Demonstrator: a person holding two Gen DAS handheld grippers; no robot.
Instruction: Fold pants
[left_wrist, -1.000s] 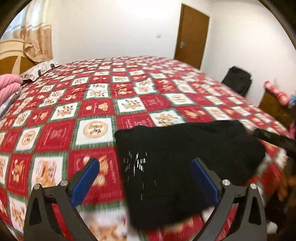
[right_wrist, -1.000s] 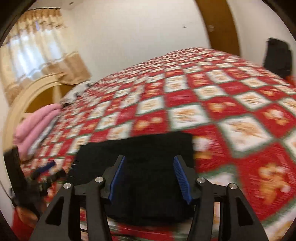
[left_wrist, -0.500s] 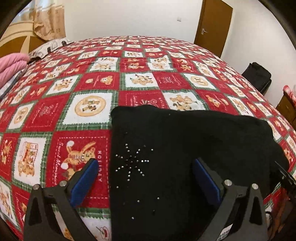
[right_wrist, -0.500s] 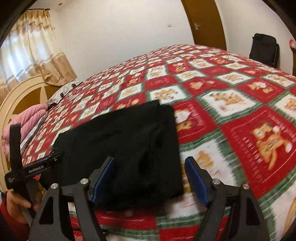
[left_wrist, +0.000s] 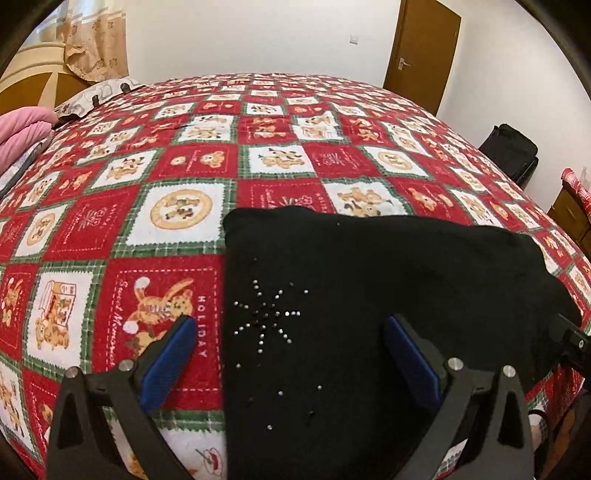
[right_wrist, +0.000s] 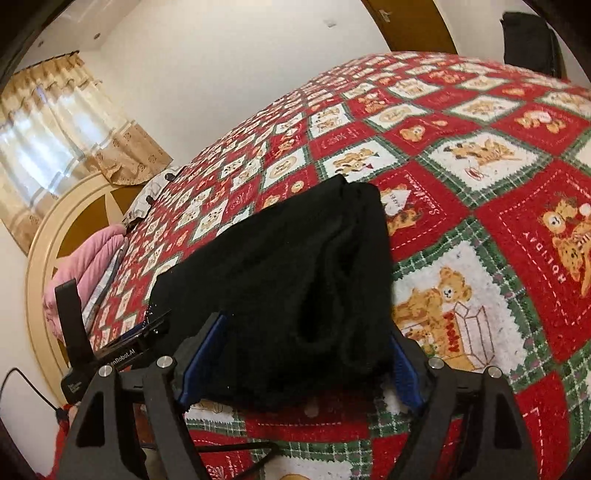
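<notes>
The black pants (left_wrist: 369, 277) lie folded into a thick rectangle on the red patchwork bedspread (left_wrist: 166, 206) near the bed's front edge. A star of small rhinestones (left_wrist: 266, 314) shows on top. My left gripper (left_wrist: 288, 325) stands open over the left end, one blue pad over the bedspread and the other over the cloth. My right gripper (right_wrist: 306, 328) has its jaws spread wide around the right end of the pants (right_wrist: 295, 258). The cloth lies between its pads and rests on the bed. Part of the left tool (right_wrist: 110, 362) shows at the far left of the right wrist view.
A pink quilt (left_wrist: 22, 129) and a pillow (left_wrist: 92, 96) lie by the headboard at far left. A brown door (left_wrist: 421, 40) is in the back wall. A black bag (left_wrist: 511, 151) and a wooden cabinet (left_wrist: 569, 218) stand right of the bed.
Both grippers came down closer to the pants. The right gripper's jaws widened and let go of the fold, which now rests flat on the bed. The left jaws stayed wide.
</notes>
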